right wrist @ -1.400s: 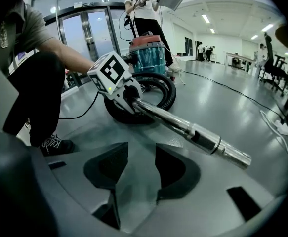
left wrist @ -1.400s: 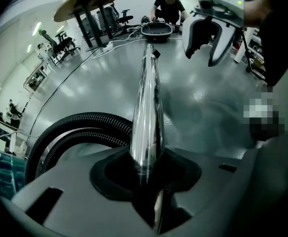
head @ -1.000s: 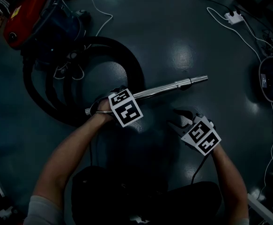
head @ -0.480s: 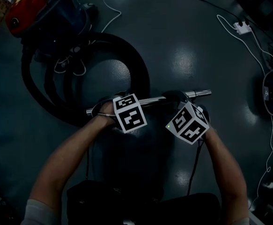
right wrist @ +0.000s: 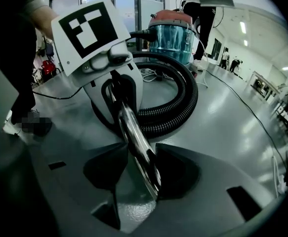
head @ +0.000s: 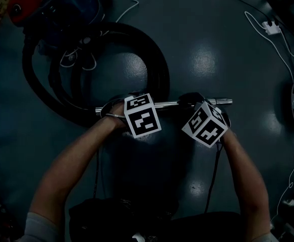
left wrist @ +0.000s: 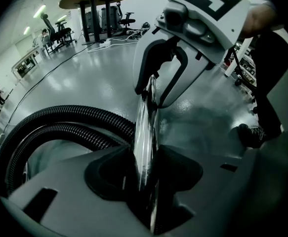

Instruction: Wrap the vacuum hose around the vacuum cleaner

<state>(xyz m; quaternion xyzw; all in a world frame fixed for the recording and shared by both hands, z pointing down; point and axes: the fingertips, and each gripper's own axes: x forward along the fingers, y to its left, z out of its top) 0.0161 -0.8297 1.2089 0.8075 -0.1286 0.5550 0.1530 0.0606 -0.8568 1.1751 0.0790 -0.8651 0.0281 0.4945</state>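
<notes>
Chrome wand [head: 169,104] pinched by left hand-held gripper [left wrist: 146,169], jaws opening around it, and clamped by right hand-held gripper [right wrist: 136,167], to steer coiled hose [head: 152,59] around far-left vacuum [head: 51,9].

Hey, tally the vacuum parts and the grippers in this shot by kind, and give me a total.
vacuum cleaner: 1
black hose: 1
metal tube: 1
grippers: 2 (left gripper, jaws opening with the tube between them; right gripper, closed on the tube)
Total: 5
</notes>
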